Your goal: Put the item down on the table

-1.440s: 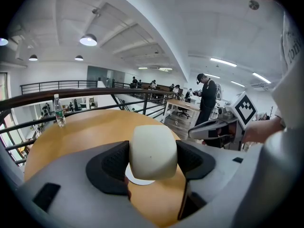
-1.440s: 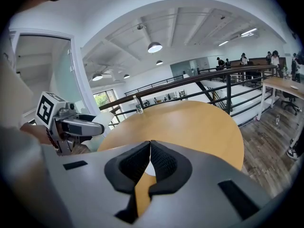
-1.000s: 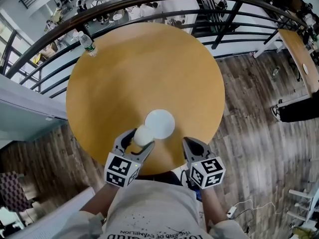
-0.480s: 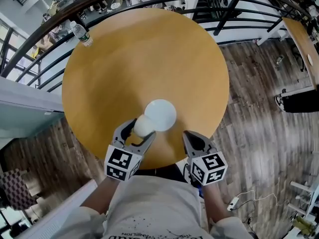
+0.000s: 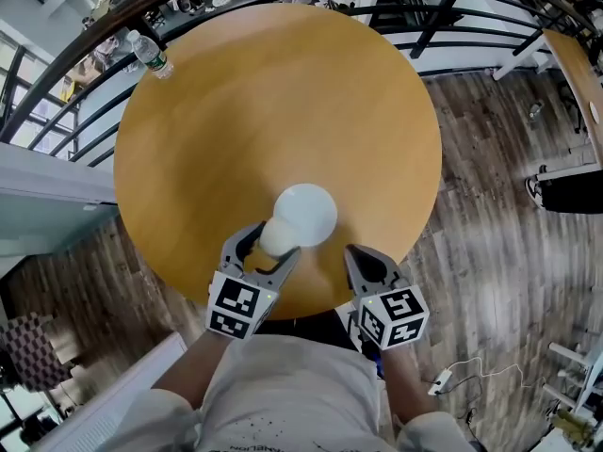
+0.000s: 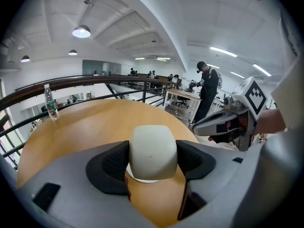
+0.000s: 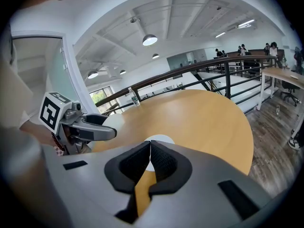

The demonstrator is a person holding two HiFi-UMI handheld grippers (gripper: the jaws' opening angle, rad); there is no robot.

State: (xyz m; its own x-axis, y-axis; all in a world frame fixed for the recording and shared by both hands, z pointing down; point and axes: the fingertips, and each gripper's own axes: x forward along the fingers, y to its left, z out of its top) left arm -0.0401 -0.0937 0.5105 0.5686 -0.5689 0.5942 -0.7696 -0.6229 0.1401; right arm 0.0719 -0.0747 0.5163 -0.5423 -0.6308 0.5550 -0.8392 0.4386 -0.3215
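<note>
A white, rounded cup-like item (image 5: pixel 276 237) hangs over the near part of the round wooden table (image 5: pixel 245 130). My left gripper (image 5: pixel 268 244) is shut on its sides. In the left gripper view the item (image 6: pixel 153 151) fills the gap between the dark pads, with a flat white disc (image 6: pixel 141 178) on the table just under it. From the head view the disc (image 5: pixel 311 211) lies just beyond the item. My right gripper (image 5: pixel 351 252) is shut and holds nothing, at the table's near edge right of the disc. The right gripper view shows its own pads pressed together (image 7: pixel 150 146), the disc (image 7: pixel 159 139) and the left gripper (image 7: pixel 90 129).
A clear plastic bottle (image 5: pixel 149 55) stands at the table's far left edge, next to a dark railing (image 5: pixel 85 40). Wood floor (image 5: pixel 490 215) lies to the right. Across the railing there are desks and a standing person (image 6: pixel 207 91).
Both grippers have edged a little farther over the table. The left gripper still holds the white item beside the disc; the right stays shut.
</note>
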